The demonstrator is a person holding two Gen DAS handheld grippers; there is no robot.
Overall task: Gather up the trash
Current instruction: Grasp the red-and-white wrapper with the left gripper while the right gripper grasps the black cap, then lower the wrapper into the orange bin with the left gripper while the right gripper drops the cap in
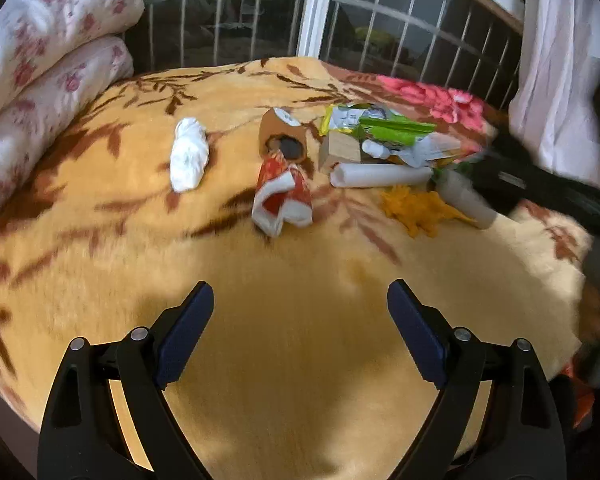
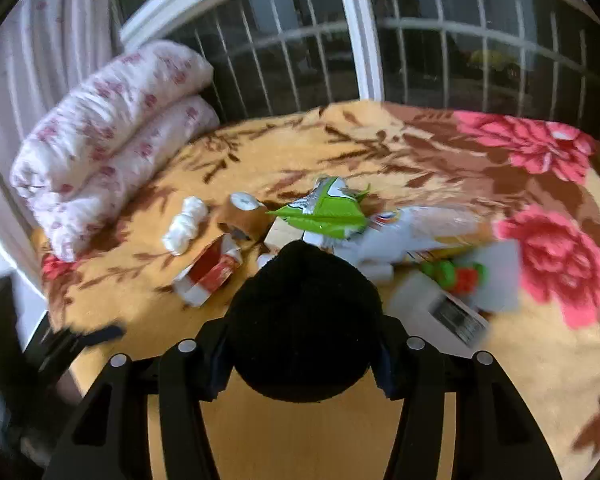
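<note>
Left gripper [image 1: 300,296] hangs over bare yellow blanket [image 1: 300,360], fingers spread wide, nothing between them. Right gripper [image 2: 300,360] is clamped on a black rounded object [image 2: 304,320], soft-looking, identity unclear; it fills the gap between both fingers and blocks the view ahead. Beyond the left gripper, the trash lies in a loose cluster on the blanket: a crumpled red-and-white wrapper [image 1: 282,198] nearest, a brown cardboard roll [image 1: 284,138] touching its far end, a wadded white tissue [image 1: 188,156] apart to the left. To the right, a white paper tube [image 1: 380,176] lies beside a small tan box [image 1: 340,150], with a green-and-silver snack bag [image 1: 380,128] heaped behind them. An orange toy figure [image 1: 420,212] lies just in front of the tube. A rolled floral quilt [image 1: 40,80] sits at the far left, against the barred window [image 1: 260,20].
</note>
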